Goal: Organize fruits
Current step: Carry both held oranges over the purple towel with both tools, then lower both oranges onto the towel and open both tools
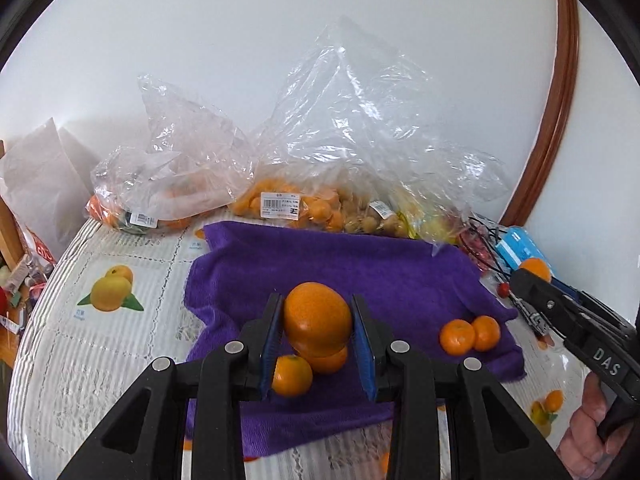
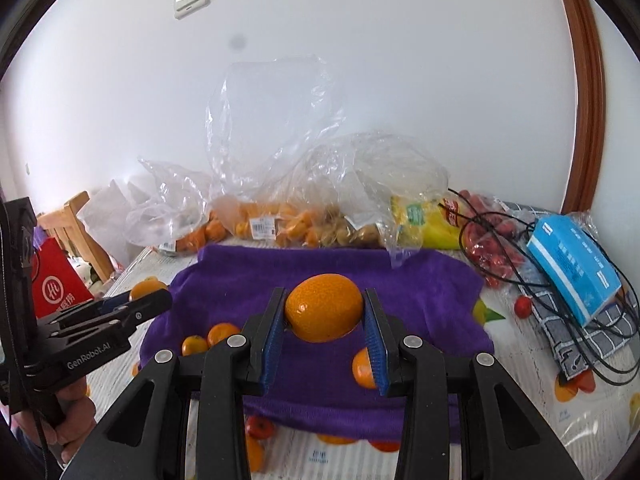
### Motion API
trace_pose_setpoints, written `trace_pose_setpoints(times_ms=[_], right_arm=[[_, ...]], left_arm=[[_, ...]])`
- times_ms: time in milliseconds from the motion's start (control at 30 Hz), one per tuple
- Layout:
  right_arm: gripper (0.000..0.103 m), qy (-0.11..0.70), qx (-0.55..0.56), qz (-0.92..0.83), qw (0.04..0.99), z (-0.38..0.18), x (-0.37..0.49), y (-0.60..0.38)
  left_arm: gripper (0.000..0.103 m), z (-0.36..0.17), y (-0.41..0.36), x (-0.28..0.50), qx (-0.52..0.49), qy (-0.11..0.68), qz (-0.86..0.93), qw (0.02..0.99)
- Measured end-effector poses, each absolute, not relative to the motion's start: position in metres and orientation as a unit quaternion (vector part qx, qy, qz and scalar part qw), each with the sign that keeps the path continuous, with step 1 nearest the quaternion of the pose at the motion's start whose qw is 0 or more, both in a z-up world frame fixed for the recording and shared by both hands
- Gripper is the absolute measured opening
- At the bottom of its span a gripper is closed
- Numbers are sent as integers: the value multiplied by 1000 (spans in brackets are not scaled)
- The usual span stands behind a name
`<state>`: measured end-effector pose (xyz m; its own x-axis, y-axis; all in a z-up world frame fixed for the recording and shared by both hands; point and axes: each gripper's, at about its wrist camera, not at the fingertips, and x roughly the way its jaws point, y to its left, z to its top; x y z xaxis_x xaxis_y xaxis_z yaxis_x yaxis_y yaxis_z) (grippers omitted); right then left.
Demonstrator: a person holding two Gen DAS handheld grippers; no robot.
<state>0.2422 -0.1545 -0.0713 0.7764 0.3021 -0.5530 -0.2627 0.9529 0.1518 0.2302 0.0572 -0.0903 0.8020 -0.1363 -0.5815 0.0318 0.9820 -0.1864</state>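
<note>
My left gripper (image 1: 318,316) is shut on a large orange (image 1: 318,318) and holds it above the purple towel (image 1: 360,264). Two small tangerines (image 1: 292,375) lie on the towel under it, two more (image 1: 470,334) to the right. My right gripper (image 2: 324,312) is shut on another large orange (image 2: 324,307) above the same towel (image 2: 340,268). A tangerine (image 2: 363,368) lies beside its right finger, two (image 2: 208,340) at the left. The left gripper shows in the right wrist view (image 2: 140,304), the right gripper in the left wrist view (image 1: 524,280).
Clear plastic bags of oranges and small fruit (image 1: 280,200) line the back by the wall. A yellow packet (image 2: 428,220), red fruit in a bag (image 2: 492,236), a blue box (image 2: 572,264) and black cables (image 2: 520,276) lie right. A red bag (image 2: 56,288) and wooden chair (image 2: 76,224) stand left.
</note>
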Motion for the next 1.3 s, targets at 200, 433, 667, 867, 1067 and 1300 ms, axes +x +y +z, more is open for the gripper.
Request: trace_pose_setpoints(times_ms=[200,433,667,867,1067,1300], right_arm=[[37,307,56,160,937,-94,254,-160],[37,325,62,146,932,-112,264,-170],[37,350,45,168,921,-126,267,-152],[37,368,18,172,914,-138,266,-138],[37,384,14,171,907,-146,268,-135],[37,396,5,170,902,-153,271,-131]], left_arm=[[31,-108,67,239,-92,316,-34,944],[31,-115,76,242,-98,318,-18,943],[31,-122,75,245,-107,327,-24,939],[31,-127,72,246,-104,333,-30,937],[31,-127,70,245,-107,334,-36,936],[31,-128,68,244,-108,332,-41,936]])
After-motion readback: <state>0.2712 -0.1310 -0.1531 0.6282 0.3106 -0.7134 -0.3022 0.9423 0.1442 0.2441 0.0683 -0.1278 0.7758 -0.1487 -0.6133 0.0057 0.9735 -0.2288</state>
